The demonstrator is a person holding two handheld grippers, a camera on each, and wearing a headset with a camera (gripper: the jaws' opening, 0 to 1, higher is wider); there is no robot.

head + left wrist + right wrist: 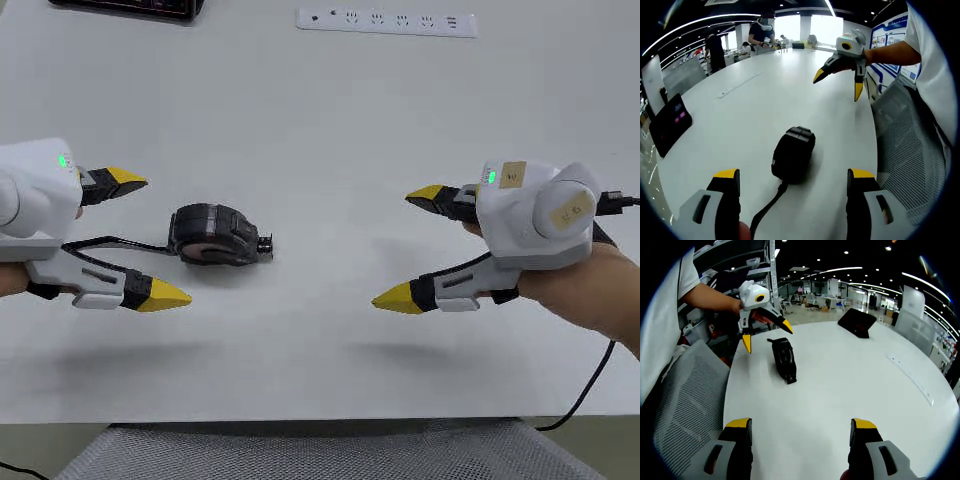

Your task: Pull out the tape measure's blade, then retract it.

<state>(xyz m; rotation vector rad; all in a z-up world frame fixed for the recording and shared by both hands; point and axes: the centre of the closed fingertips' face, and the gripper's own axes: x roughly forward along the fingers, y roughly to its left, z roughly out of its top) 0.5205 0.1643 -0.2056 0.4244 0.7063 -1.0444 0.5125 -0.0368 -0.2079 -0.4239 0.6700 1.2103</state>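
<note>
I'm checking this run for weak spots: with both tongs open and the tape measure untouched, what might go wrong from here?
1. The tape measure lies loose on the smooth table; the open left tongs may nudge it away or slip off its rounded case.
2. Its strap trails toward the left tongs and might get pinched instead.
3. The blade hook is small; the open right tongs, well apart from it, may miss it.

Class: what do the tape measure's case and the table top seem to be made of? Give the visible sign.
Tape measure case: likely black plastic with rubbery grip, matte; dull sheen and ribbed top.
Table top: probably white laminate or coated board, smooth; soft shadows, no grain.
</note>
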